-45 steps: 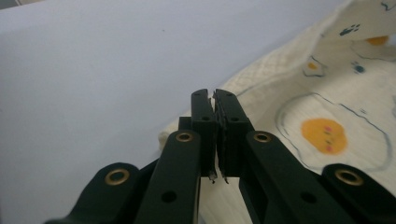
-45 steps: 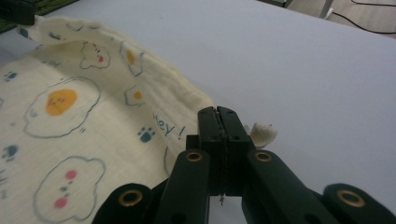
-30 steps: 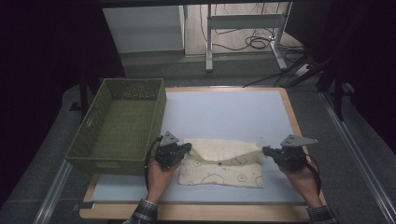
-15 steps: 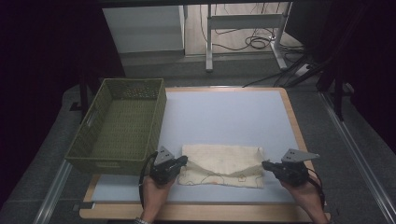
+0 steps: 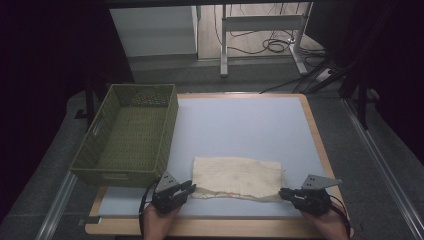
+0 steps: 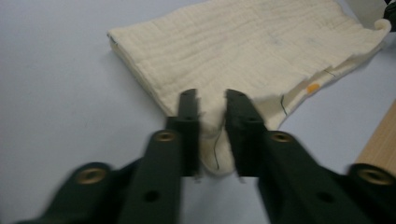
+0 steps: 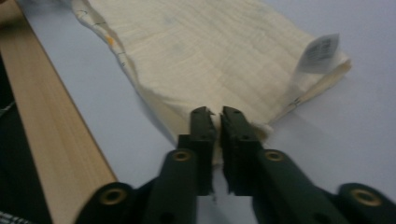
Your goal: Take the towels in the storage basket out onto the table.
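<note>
Folded cloth [image 5: 237,177] flat on counter [image 5: 240,125]: left claw [image 6: 212,100] and right claw [image 7: 215,114] just opening, corners between slack jaws; withdraw level so the fold stays undisturbed.

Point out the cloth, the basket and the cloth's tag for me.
cloth [image 5: 236,176], high view, middle of its top face.
basket [image 5: 116,175], high view, near wall.
tag [image 7: 321,50], right gripper view, middle of the white label at the cloth's corner.
</note>
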A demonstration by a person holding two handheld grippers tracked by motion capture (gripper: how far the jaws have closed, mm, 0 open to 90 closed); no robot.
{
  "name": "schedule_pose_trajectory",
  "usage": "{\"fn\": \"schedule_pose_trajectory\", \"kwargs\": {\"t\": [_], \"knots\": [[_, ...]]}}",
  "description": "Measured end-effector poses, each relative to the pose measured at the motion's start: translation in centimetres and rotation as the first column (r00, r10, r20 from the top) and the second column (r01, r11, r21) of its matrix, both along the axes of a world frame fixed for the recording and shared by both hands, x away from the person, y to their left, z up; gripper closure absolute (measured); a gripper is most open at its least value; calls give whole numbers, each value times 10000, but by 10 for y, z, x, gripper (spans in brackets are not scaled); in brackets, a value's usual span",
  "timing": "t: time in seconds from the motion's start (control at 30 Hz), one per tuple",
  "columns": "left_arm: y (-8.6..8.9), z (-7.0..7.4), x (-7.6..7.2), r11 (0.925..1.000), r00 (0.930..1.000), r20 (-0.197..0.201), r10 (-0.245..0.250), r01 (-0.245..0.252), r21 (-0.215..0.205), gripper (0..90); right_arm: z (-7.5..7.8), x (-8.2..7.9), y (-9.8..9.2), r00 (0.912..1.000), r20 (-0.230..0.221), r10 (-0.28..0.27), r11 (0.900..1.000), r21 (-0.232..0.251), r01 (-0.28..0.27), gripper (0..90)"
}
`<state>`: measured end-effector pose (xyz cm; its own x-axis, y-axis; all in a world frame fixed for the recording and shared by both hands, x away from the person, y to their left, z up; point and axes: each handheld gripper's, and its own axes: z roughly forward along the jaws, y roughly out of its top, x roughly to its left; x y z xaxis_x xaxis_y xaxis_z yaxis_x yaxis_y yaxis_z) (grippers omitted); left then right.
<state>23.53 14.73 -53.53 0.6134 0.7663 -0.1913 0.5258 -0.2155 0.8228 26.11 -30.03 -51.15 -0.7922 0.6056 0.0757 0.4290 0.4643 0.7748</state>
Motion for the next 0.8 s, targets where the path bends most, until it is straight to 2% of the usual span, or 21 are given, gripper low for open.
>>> {"fn": "schedule_pose_trajectory", "kwargs": {"t": [0.03,0.1,0.17,0.23,0.33,0.37,0.4,0.47,0.53,0.57,0.6,0.63,0.67,0.8], "knots": [[1,2,-1,10000,10000,-33,47,-47,21,547,2,-1,-2,10000,16,-40,10000,-20,40,756],[-1,9,0,10000,10000,73,36,-35,-43,485,9,-3,-9,9996,192,-224,9997,-22,224,732],[-3,11,2,10000,10000,87,-28,29,-29,476,12,-2,-11,9991,259,-326,9995,-38,327,726],[-11,15,10,9997,9998,175,-102,97,246,468,18,3,-15,9973,452,-583,9983,-34,585,706],[-16,17,16,9995,9998,189,-55,49,318,469,21,11,-16,9952,582,-787,9968,-73,792,698],[-19,18,22,9995,9998,185,-36,30,303,469,22,15,-16,9945,608,-856,9962,-84,863,697],[-25,21,31,9993,9997,235,-33,24,367,469,23,27,-14,9927,632,-1030,9945,-96,1038,700],[-33,23,43,9979,9994,326,63,-84,644,470,22,39,-10,9913,635,-1149,9932,-125,1159,705],[-35,24,47,9975,9993,356,105,-129,701,478,22,49,-6,9908,571,-1226,9922,-165,1237,711],[-38,26,54,9963,9989,439,162,-199,838,492,22,49,-6,9908,571,-1226,9922,-165,1237,711],[-40,28,60,9949,9980,535,323,-372,936,494,23,61,-1,9881,708,-1366,9897,-341,1393,715],[-41,29,64,9942,9975,567,412,-466,965,496,24,64,0,9872,729,-1421,9886,-391,1452,715],[-43,31,76,9925,9970,519,577,-629,1046,503,25,70,1,9864,734,-1471,9880,-362,1501,715],[-41,28,93,9796,9912,587,1189,-1267,1559,513,22,85,5,9846,678,-1613,9849,-523,1650,707]]}}
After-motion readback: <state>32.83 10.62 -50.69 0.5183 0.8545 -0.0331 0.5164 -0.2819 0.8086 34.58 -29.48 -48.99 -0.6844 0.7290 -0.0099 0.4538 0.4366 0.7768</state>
